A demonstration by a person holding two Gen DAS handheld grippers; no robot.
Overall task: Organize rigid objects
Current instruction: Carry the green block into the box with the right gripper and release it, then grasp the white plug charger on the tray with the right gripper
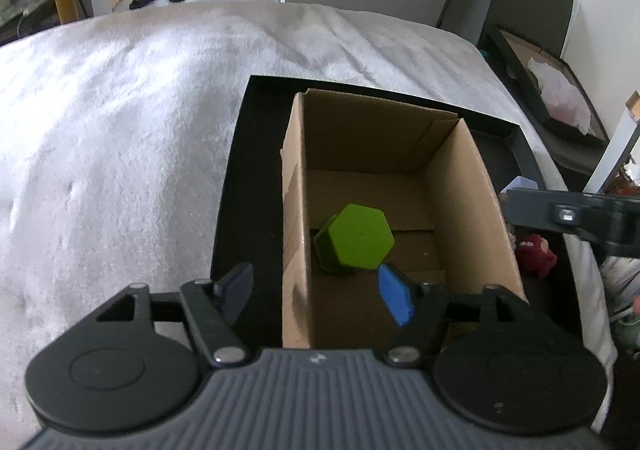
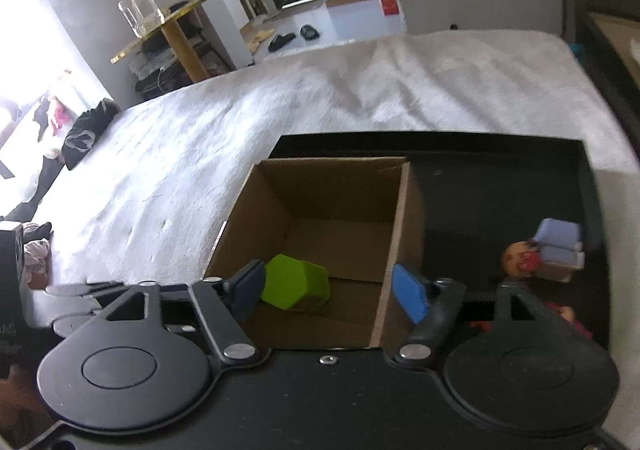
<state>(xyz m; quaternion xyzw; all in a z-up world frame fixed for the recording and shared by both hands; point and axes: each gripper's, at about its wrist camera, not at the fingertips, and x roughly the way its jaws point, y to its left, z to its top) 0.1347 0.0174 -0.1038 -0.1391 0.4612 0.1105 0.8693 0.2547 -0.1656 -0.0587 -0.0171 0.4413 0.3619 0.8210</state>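
Note:
A green hexagonal block (image 1: 354, 238) lies on the floor of an open cardboard box (image 1: 472, 186) that stands in a black tray (image 1: 240, 154) on a white bed. My left gripper (image 1: 316, 292) is open and empty above the box's near left wall. In the right wrist view the green block (image 2: 296, 286) lies in the box (image 2: 328, 190) between my open, empty right gripper's (image 2: 328, 290) fingers, not touching them. Small toys, a pale blue block (image 2: 560, 242) and a red figure (image 2: 524, 260), lie in the tray (image 2: 500, 186) right of the box.
The white blanket (image 1: 120, 130) spreads left and behind the tray. A red toy (image 1: 534, 250) lies in the tray right of the box. The right gripper's body (image 1: 576, 216) juts in at the right edge. A side table (image 2: 168, 26) with a glass jar stands beyond the bed.

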